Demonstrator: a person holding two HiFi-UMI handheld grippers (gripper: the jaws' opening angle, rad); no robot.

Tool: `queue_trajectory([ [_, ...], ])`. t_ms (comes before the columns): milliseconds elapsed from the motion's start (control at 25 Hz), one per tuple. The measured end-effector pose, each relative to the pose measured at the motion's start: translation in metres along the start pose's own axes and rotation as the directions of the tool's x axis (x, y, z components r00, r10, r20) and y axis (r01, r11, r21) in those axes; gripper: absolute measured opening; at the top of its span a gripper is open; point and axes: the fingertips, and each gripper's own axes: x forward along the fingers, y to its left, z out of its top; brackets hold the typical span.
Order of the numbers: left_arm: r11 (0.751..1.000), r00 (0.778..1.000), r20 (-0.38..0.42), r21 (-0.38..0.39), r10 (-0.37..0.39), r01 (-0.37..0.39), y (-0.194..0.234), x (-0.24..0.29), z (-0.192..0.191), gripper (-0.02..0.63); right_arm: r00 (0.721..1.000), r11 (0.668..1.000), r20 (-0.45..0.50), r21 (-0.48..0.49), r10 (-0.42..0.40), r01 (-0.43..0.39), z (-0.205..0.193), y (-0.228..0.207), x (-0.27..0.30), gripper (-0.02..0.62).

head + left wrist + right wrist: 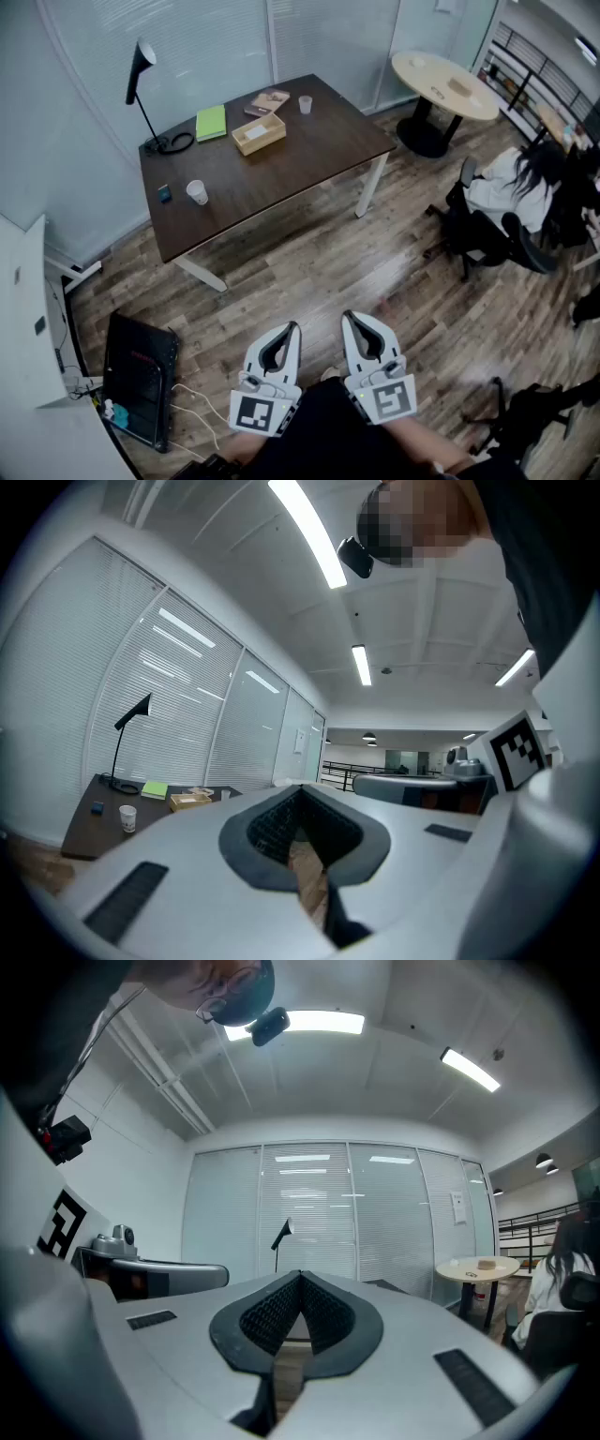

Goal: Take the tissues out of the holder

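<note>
Nearest: left hand-held gripper [292,327] and right hand-held gripper [347,318], side by side low over the wooden floor [309,262]. Jaws of both pressed together, clamped on nothing. Well apart from the dark surface [309,159] ahead. On it, holder [260,134] near the middle of the far edge, tissues [253,131] inside. Notebook [211,122] just beside it, lamp [141,94] at the far left corner, white cup [197,191] near the left edge, clear cup [305,104] toward the far right corner.
</note>
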Motion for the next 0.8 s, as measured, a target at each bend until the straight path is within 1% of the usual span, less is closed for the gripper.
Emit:
queue_trajectory([
  [120, 1.000, 1.000, 0.020, 0.006, 0.006, -0.006, -0.008, 0.011, 0.003, -0.002, 1.000, 0.999, 0.018, 0.027, 0.020, -0.020, 0.003, -0.011, -0.002, 0.010],
  [240, 1.000, 0.999, 0.042, 0.002, 0.004, -0.004, -0.013, 0.013, 0.007, -0.002, 1.000, 0.999, -0.002, 0.042, 0.023, -0.023, -0.003, -0.020, -0.009, 0.011],
  [440, 0.997, 0.996, 0.054, 0.033, 0.064, -0.066, -0.011, 0.015, 0.007, -0.002, 0.999, 0.998, -0.015, 0.028, 0.049, -0.048, -0.011, -0.031, -0.014, 0.011],
  [520, 0.996, 0.996, 0.057, 0.039, 0.074, -0.076, -0.014, 0.022, 0.005, -0.002, 0.998, 0.998, -0.022, 0.024, 0.051, -0.051, -0.015, -0.038, -0.015, 0.011],
  [680, 0.998, 0.996, 0.075, 0.020, 0.054, -0.055, -0.030, 0.036, 0.003, -0.002, 0.999, 0.999, -0.003, 0.014, 0.050, -0.050, -0.013, -0.051, -0.020, 0.011],
  [800, 0.999, 0.996, 0.076, 0.031, 0.042, -0.045, -0.041, 0.045, 0.001, -0.002, 0.999, 0.999, 0.006, 0.003, 0.051, -0.051, -0.009, -0.061, -0.026, 0.011],
])
